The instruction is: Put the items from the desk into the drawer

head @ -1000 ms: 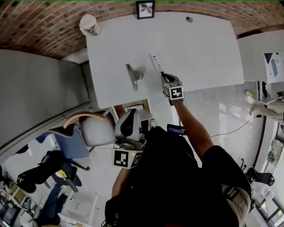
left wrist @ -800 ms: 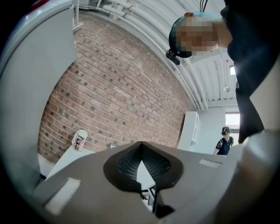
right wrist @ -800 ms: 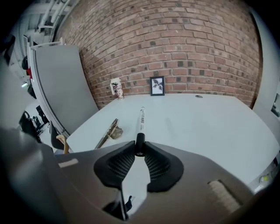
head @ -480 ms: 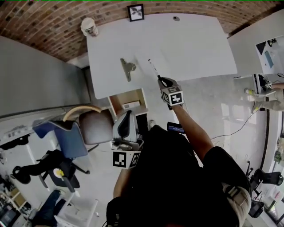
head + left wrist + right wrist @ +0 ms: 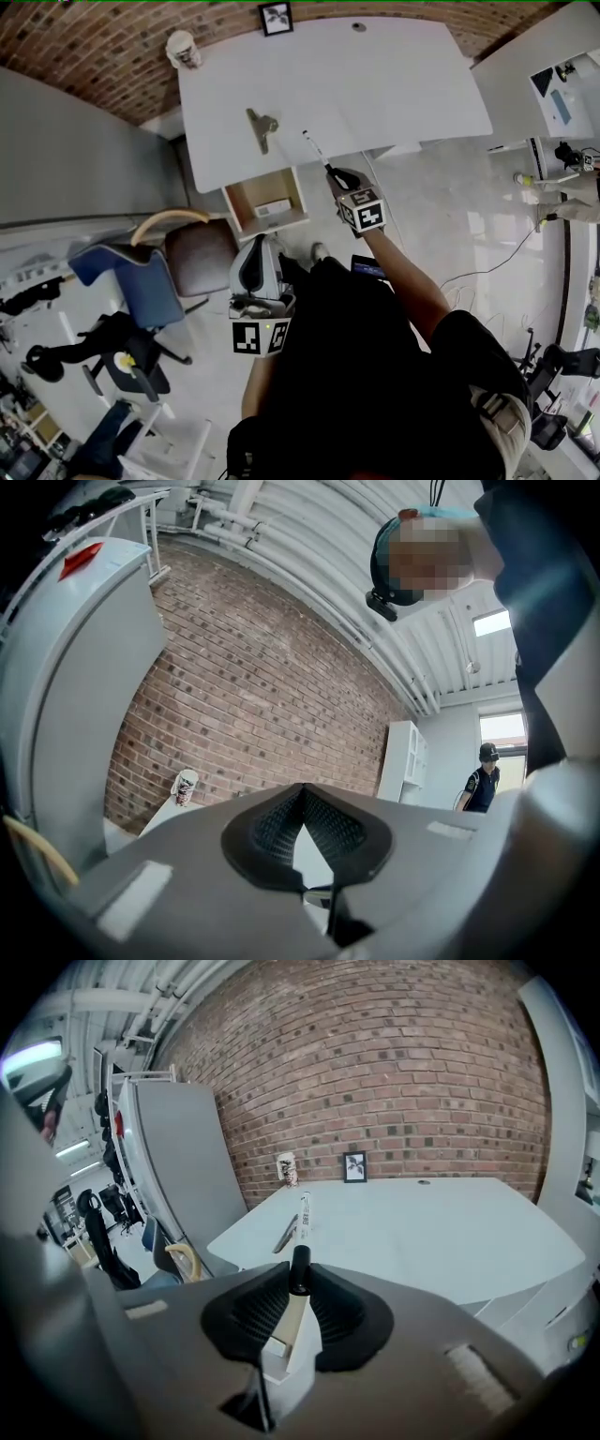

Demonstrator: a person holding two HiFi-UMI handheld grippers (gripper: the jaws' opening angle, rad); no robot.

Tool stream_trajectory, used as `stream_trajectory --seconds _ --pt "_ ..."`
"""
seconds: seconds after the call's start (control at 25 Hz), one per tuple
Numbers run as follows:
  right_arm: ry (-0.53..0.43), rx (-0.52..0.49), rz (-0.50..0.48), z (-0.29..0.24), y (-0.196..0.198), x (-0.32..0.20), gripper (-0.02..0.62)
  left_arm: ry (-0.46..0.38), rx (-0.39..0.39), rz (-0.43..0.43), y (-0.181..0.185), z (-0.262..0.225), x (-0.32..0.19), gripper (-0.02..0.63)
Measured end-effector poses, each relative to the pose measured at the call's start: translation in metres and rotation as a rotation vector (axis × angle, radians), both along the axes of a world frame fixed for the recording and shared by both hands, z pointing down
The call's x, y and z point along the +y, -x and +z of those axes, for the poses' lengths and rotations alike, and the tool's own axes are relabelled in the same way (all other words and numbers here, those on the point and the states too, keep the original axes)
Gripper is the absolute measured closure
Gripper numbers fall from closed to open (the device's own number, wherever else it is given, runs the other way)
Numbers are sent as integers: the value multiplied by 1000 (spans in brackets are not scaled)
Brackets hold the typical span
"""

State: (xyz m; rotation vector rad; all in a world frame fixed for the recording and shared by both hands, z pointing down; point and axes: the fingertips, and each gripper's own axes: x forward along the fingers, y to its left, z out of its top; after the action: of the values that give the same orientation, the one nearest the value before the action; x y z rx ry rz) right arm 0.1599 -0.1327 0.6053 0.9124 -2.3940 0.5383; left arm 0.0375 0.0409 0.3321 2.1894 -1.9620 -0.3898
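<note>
My right gripper (image 5: 332, 173) is shut on the black end of a white marker pen (image 5: 312, 149), which sticks out over the front edge of the white desk (image 5: 394, 84). In the right gripper view the pen (image 5: 302, 1215) rises from between the pads of that gripper (image 5: 298, 1283). A metal clip (image 5: 256, 127) lies on the desk to the pen's left. Below the desk edge a wooden drawer (image 5: 234, 204) stands open with a small white box inside. My left gripper (image 5: 260, 248) hangs shut and empty in front of the person, below the drawer.
A paper cup (image 5: 181, 49) and a small framed picture (image 5: 276, 17) stand at the desk's far edge by the brick wall. A brown chair (image 5: 197, 255) and a blue chair (image 5: 145, 295) sit left of the drawer. Another white table (image 5: 553, 66) is at the right.
The right gripper has lifted the pen off the desk and drawn it back toward the front edge. The view has pulled away from the desk, and the open drawer now shows fully.
</note>
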Motion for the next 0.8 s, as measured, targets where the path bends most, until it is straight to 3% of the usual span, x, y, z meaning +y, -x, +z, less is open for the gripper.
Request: stream_trajectory --seconds 0.48,0.8 --pt "48 73 -59 17 33 52 525 35 36 53 50 19 1 595" --pt "131 148 -115 62 70 95 525 66 47 89 100 43 0 595"
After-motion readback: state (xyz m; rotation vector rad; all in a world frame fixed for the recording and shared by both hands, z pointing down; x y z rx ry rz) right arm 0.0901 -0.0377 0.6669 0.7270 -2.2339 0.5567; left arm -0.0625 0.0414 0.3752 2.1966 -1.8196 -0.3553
